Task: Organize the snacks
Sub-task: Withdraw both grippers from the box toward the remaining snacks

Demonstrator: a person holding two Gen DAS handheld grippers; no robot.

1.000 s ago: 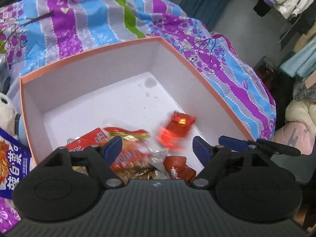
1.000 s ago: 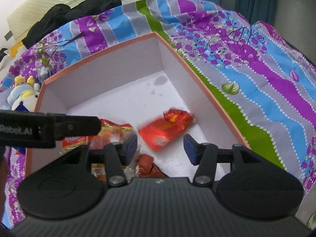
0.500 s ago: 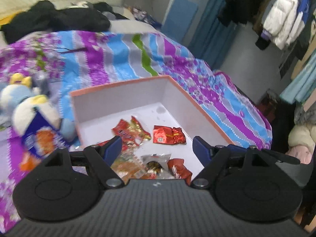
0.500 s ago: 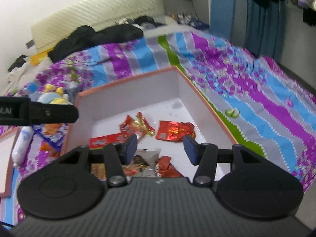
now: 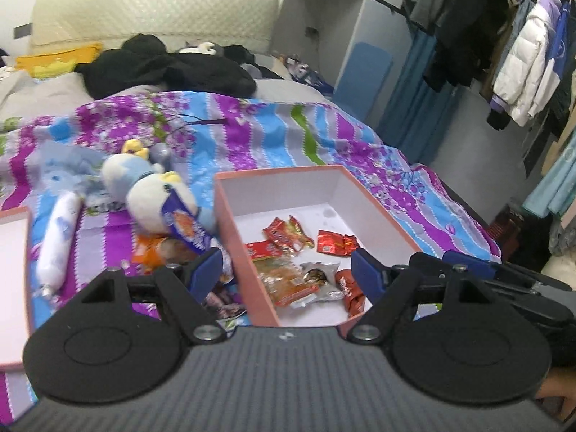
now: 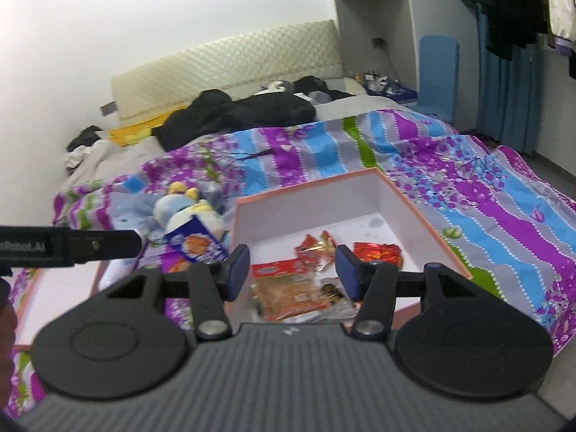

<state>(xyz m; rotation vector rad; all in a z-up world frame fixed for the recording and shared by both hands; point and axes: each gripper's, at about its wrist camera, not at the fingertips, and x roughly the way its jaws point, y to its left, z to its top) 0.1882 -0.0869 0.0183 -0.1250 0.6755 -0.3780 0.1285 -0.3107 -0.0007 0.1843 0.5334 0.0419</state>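
A pink box with a white inside (image 5: 230, 216) (image 6: 417, 212) sits on the bed and holds several snack packets, among them a red foil packet (image 5: 336, 243) (image 6: 378, 252) and an orange packet (image 5: 288, 284) (image 6: 284, 297). My left gripper (image 5: 286, 270) is open and empty, held back above the box's near end. My right gripper (image 6: 292, 270) is open and empty, also back from the box. A blue and orange snack bag (image 5: 183, 225) (image 6: 196, 241) and more loose packets (image 5: 158, 250) lie on the quilt left of the box.
A plush toy (image 5: 144, 187) (image 6: 183, 205) lies left of the box. A white roll-shaped packet (image 5: 59, 234) lies further left. The box lid (image 5: 10, 252) (image 6: 54, 295) lies at the far left. Black clothes (image 5: 162, 64) are piled at the bed's head. Hanging clothes (image 5: 522, 54) are at the right.
The red foil packet dropped into the box and now lies still on its floor. Both grippers pulled up and back from the box, so more of the bed shows.
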